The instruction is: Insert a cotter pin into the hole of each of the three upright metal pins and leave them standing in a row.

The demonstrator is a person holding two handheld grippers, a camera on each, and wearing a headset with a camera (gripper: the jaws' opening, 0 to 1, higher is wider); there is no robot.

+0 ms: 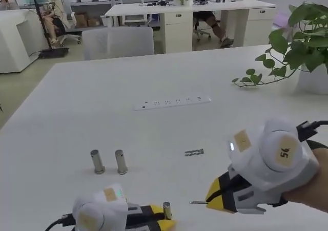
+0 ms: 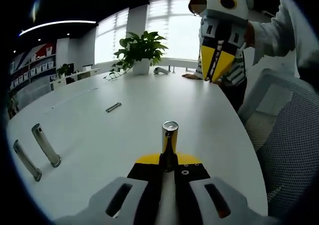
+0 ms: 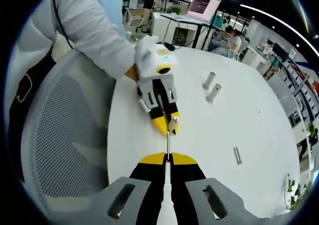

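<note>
My left gripper [image 1: 165, 222] [image 2: 169, 161] is shut on the base of a short metal pin [image 1: 167, 209] [image 2: 170, 134], holding it upright near the table's front edge. My right gripper [image 1: 210, 200] [image 3: 168, 158] is shut on a thin cotter pin [image 1: 198, 203] [image 3: 168, 137]. The cotter pin points at the held pin [image 3: 175, 119], with its tip just short of it. Two more metal pins [image 1: 97, 161] [image 1: 121, 161] stand side by side to the left. Spare cotter pins [image 1: 194, 152] [image 3: 237, 155] lie flat on the table.
A white power strip [image 1: 171, 102] lies mid-table. A potted plant [image 1: 302, 51] [image 2: 139, 48] stands at the far right edge. A mesh chair [image 3: 65, 130] is behind me. Bare white table [image 1: 154, 133] lies between the pins and the strip.
</note>
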